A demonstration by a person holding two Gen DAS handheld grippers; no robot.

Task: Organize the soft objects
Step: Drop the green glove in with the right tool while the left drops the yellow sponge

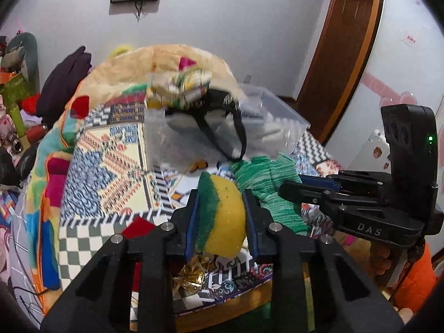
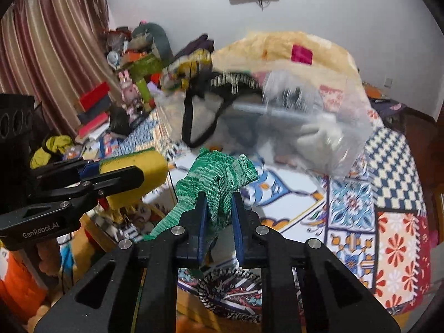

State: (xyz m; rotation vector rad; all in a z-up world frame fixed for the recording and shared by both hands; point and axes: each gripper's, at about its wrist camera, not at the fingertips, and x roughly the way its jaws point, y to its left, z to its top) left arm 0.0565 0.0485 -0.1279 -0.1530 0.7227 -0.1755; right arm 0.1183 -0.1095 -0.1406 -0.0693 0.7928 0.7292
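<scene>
Yellow-and-green sponge (image 1: 222,211) pinched in the left gripper (image 1: 222,216); right gripper (image 2: 219,216) clamps a green knitted cloth (image 2: 219,177). Its dangling tail could snag the clear plastic bin's (image 1: 291,116) rim.

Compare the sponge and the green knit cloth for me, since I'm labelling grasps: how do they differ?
The sponge is yellow with a green scrub layer; the green knit cloth is mottled green throughout. The sponge keeps a blocky shape in the left tongs; the cloth droops limply from the right tongs. Both are soft and clamped.
</scene>
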